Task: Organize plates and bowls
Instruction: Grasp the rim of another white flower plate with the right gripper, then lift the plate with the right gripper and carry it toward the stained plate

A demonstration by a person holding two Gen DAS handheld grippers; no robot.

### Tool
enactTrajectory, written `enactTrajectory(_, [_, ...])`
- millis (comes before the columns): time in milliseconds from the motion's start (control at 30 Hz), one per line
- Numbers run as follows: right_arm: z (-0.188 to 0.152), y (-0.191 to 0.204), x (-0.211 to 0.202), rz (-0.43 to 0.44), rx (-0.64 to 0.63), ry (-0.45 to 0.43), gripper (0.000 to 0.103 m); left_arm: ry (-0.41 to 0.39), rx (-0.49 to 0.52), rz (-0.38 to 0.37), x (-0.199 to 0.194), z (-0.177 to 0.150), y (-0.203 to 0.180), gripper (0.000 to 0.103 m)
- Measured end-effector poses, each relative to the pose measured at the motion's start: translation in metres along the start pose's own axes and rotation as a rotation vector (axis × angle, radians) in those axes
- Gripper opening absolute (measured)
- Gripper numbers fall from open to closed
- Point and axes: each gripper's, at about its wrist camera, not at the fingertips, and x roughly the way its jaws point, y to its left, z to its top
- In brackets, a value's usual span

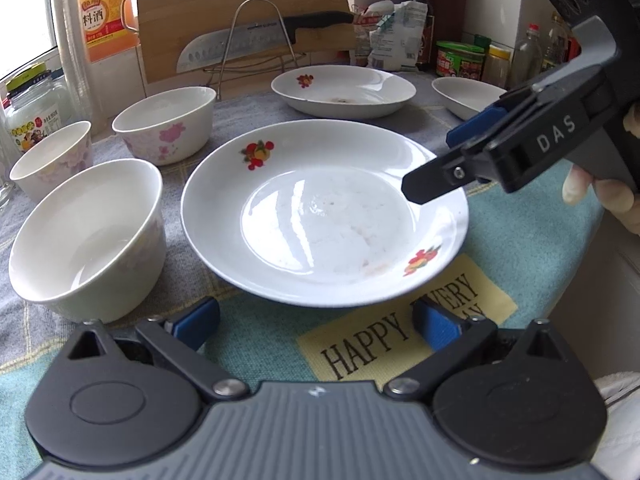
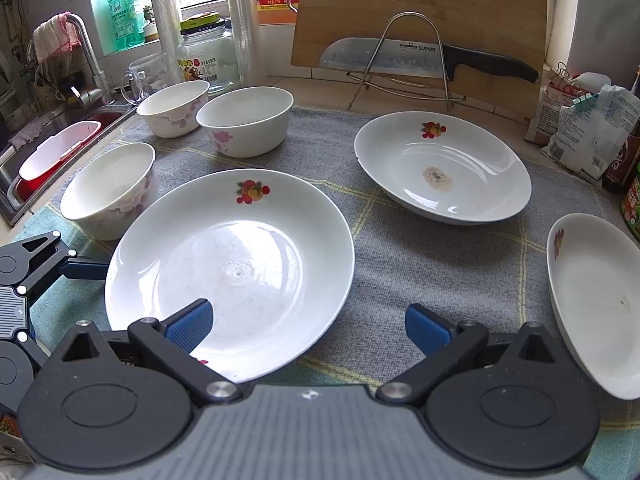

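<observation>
Here both tools stand spread wide and hold nothing. The right tool (image 2: 308, 326) hangs over the near plate's (image 2: 230, 268) right rim, one finger above the rim, likely to pinch it. The left tool (image 1: 316, 322) waits at the plate's near edge, perhaps to steady it. Three bowls (image 2: 108, 188) sit grouped on the left and two more plates (image 2: 442, 166) lie far and right on the tabletop's cloth (image 2: 400, 252), kinds already apart, so stacking looks next.
</observation>
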Motion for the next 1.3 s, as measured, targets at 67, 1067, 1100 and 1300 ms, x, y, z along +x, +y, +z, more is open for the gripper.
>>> enactTrajectory(67, [0.0,-0.003,0.006,0.037,-0.003,0.01,0.103,-0.007,0.002,0.002,0.001,0.0,-0.001,0.102])
enactTrajectory(1067, [0.062,-0.017,0.075,0.333,-0.127,0.144,0.103,-0.042,0.052,-0.046,0.01,0.005,0.005,0.103])
enactTrajectory(1100, [0.065,-0.017,0.076,0.345,-0.128,0.15,0.103,-0.044,0.053,-0.047,0.01,0.005,0.006,0.103])
enactTrajectory(1300, [0.076,-0.021,0.083,0.39,-0.116,0.184,0.103,-0.049,0.055,-0.05,0.011,0.005,0.006,0.103])
